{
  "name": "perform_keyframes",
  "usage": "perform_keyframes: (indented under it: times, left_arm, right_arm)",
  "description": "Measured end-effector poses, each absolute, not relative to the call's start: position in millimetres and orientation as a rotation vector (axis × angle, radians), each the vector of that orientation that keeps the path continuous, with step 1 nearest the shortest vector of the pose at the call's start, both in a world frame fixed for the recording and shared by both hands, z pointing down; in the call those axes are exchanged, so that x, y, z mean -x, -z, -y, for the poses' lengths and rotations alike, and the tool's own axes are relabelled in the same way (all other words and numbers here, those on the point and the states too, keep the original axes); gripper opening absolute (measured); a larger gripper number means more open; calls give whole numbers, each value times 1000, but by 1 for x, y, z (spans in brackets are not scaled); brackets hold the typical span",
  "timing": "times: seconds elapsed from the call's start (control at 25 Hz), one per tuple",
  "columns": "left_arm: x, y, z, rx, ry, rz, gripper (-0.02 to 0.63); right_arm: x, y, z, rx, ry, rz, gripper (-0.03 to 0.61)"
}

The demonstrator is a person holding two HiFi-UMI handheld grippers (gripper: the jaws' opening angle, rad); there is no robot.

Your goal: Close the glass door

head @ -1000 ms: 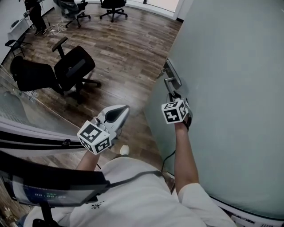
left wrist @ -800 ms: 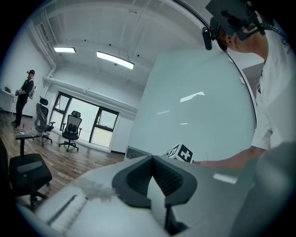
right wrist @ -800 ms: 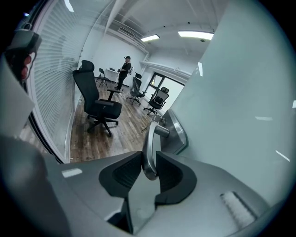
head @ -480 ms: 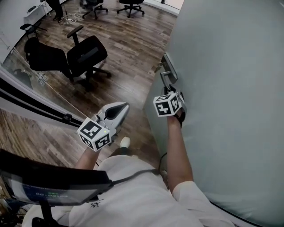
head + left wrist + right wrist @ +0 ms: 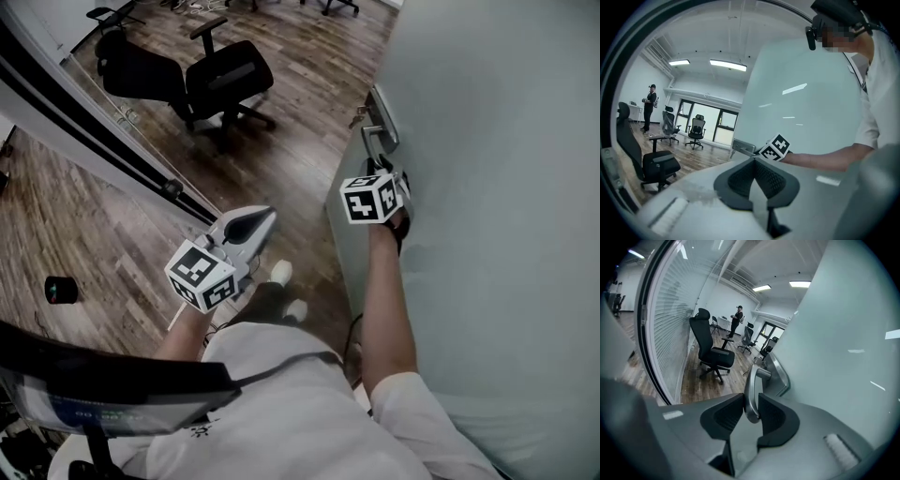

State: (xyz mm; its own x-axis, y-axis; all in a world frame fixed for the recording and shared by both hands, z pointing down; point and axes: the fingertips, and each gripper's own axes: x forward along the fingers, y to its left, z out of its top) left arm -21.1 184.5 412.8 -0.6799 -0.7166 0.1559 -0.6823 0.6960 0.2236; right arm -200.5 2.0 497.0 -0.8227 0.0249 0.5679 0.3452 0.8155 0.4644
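Frosted, pale grey-green glass door (image 5: 506, 131): fills the right half of the head view, stands upright, free edge running down near the frame's centre. Carries a brushed-metal lever handle (image 5: 374, 142) on a long plate by that edge, upper centre-right. Lever clamped between the dark pads of the right gripper (image 5: 751, 404).

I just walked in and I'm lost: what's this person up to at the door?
A person holds a gripper in each hand. The right gripper is clamped on the metal lever handle of the frosted glass door, which stands open. The left gripper is shut and empty, held out over the wood floor.
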Motion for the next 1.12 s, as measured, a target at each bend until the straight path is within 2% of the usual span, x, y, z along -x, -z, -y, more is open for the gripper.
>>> perform_keyframes:
  times: [0.76, 1.12]
  left_arm:
    - [-52, -404, -310, -1085, 258, 2761, 3]
    - [-105, -414, -381, -1135, 280, 2768, 3]
  right_arm:
    - [125, -505, -126, 418, 834, 2399, 103]
    - [59, -512, -201, 462, 870, 2407, 107]
